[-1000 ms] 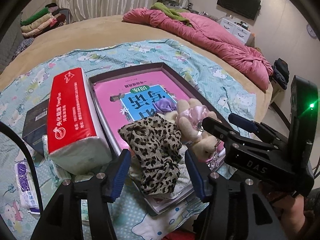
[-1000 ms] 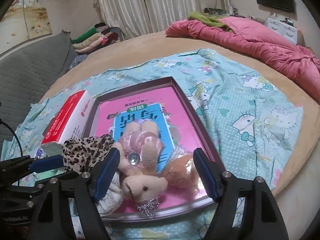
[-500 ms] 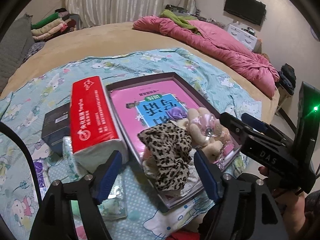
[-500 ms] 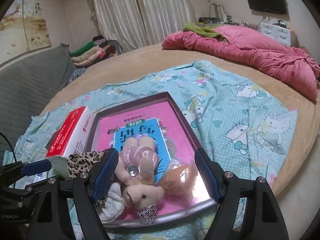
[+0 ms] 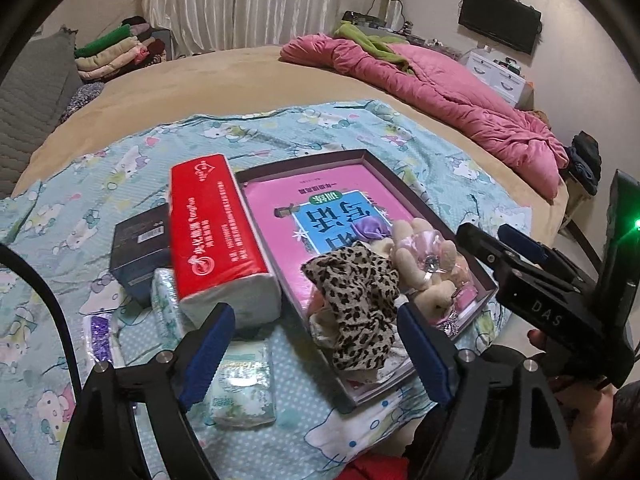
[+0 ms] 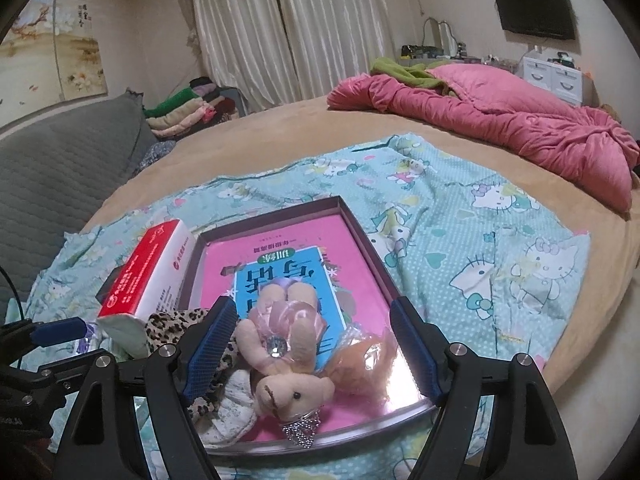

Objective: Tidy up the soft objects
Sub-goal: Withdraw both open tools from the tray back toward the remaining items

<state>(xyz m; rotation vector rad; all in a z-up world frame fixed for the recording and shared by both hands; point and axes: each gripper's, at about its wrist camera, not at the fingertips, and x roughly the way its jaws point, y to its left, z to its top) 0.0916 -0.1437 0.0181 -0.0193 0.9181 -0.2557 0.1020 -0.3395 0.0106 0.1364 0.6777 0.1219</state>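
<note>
A shallow box with a pink book holds a leopard-print cloth, a beige plush bear and a wrapped orange toy. My left gripper is open and empty, above the box's near left corner and in front of the leopard cloth. My right gripper is open and empty, held just over the bear; it also shows in the left wrist view. A red tissue pack lies left of the box.
Small tissue packets, a dark box and a purple packet lie on the Hello Kitty sheet. A pink quilt is heaped at the back right. Folded clothes are stacked at the far left.
Both grippers have drawn back and up from the box. The left one has shifted left, away from around the leopard cloth. The objects have not moved.
</note>
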